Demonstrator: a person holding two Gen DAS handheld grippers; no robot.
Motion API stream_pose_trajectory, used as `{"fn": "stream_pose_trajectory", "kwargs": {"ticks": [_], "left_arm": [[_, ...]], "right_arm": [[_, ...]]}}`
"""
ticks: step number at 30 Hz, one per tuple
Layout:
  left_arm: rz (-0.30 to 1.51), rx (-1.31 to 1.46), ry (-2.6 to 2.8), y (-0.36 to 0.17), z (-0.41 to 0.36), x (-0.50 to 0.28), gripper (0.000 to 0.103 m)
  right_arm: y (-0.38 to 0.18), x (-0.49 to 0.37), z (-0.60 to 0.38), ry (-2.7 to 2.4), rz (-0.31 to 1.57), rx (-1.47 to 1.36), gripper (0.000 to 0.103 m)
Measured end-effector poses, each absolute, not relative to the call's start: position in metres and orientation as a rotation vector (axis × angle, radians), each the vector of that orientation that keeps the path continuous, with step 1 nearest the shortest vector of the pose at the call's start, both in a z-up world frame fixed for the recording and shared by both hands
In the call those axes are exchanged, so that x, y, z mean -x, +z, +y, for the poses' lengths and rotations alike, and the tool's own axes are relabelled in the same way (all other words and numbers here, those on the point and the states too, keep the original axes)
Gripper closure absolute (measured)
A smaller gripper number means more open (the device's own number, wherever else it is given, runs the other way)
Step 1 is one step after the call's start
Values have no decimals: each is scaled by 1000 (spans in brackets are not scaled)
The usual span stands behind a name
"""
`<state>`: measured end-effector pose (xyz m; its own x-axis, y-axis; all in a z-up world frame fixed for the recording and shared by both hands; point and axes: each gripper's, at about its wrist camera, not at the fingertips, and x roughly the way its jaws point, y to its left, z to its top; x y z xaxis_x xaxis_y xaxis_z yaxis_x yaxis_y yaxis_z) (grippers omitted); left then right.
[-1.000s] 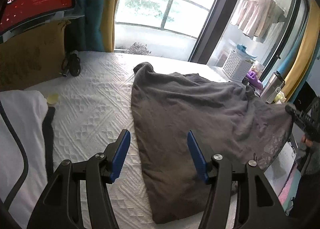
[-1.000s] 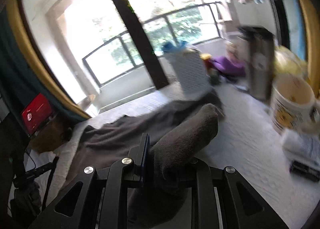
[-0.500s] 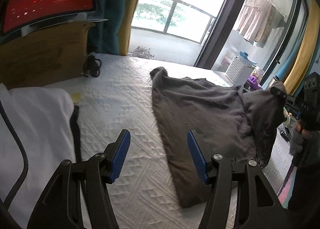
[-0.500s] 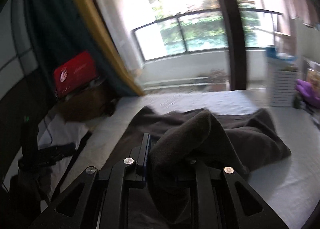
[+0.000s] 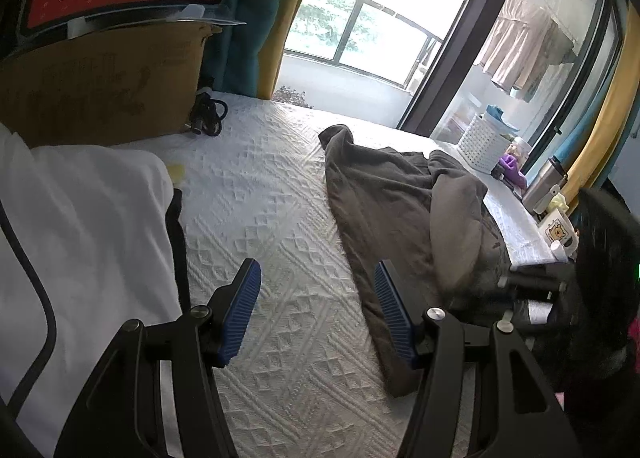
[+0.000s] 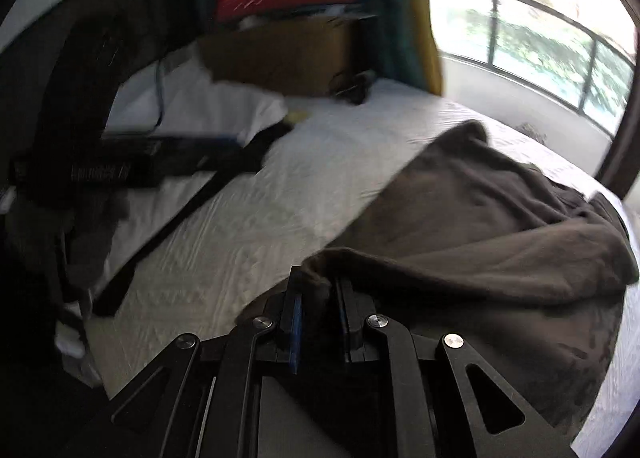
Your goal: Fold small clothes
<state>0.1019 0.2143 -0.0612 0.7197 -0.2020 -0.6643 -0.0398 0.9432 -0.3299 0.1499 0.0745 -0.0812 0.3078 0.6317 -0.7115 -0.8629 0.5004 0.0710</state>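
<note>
**Between the right jaws: grey cloth, first fold underway**

Right gripper (image 6: 316,310) jaws, just closing further, pinch an edge of the grey garment (image 5: 384,194) doubled over itself on the white bedspread (image 5: 272,218). Left gripper (image 5: 316,310) gapes empty beside it. First fold partial; flattening and further folds left. White garment (image 5: 80,218), cardboard box (image 5: 100,86), balcony window (image 5: 360,34) around.

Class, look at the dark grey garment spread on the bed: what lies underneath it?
The grey garment lies on the white textured bedspread, which shows all around it. Whether anything else lies beneath cannot be seen; the cloth covers it.
</note>
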Motion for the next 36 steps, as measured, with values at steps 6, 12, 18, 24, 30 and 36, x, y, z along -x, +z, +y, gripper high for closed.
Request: {"fn": "stream_pose_trajectory", "kwargs": {"ticks": [6,12,18,24,30,36], "left_arm": [[776,335,-85,-63,213,-100,44],[773,315,-75,-58,206,-102,43],[756,287,-57,-45,196,-109,43],[767,239,-90,-38,167,-122,42],[798,173,-171,-38,117,-147,41],[847,96,-226,-41,74,-176,41]], "right_arm": [[-100,-139,81,1015,791,420,88],[-95,-127,69,1028,745,435,60],[-94,-119,49,1049,732,408,7],[-81,-127,-1,987,712,312,7],[-79,-155,-60,851,711,223,7],[-87,-195,-118,695,722,119,7]]}}
